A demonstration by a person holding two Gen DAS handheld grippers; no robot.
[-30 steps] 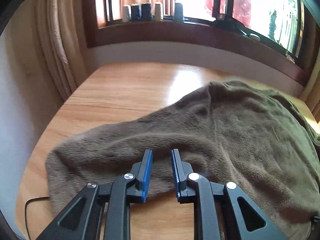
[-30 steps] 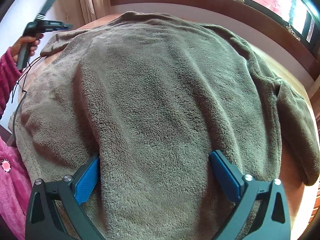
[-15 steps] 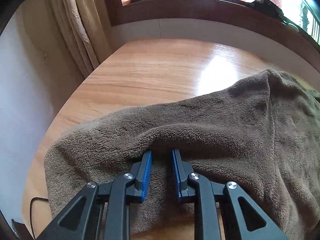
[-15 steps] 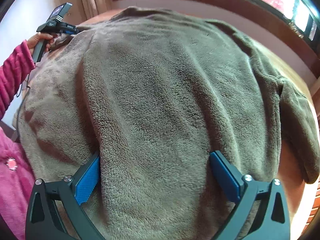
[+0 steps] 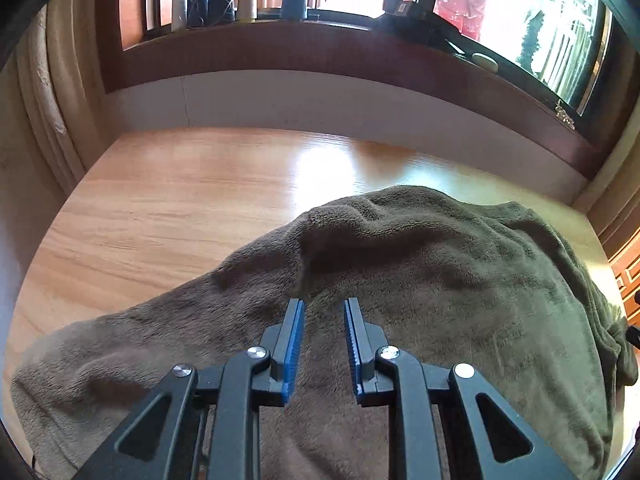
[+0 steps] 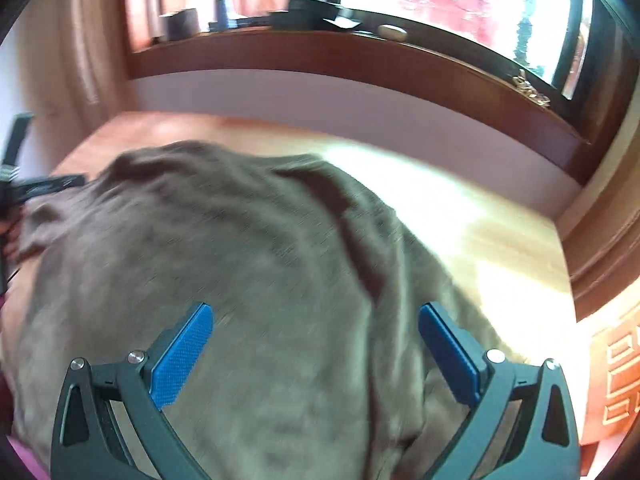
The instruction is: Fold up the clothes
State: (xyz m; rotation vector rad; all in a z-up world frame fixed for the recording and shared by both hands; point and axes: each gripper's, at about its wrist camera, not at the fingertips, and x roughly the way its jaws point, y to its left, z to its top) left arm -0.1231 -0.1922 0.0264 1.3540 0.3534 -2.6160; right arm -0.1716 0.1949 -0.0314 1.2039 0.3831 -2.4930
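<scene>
The brown fleece garment (image 5: 420,300) covers the near and right part of the light wooden table (image 5: 180,200); bare wood lies far and left. The left gripper (image 5: 323,316) is narrowly parted, gripping nothing visible. The right gripper (image 6: 316,320) gapes wide above the fleece.

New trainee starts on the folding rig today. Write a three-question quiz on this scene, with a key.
1. True or false: the jaws of the right gripper are shut.
2. What stands on the window sill? A thread cones; B plates; C shoes.
3. Fill in: the brown fleece garment lies on a wooden ____.
Key: 1 false, they stand wide open; 2 A; 3 table.
</scene>
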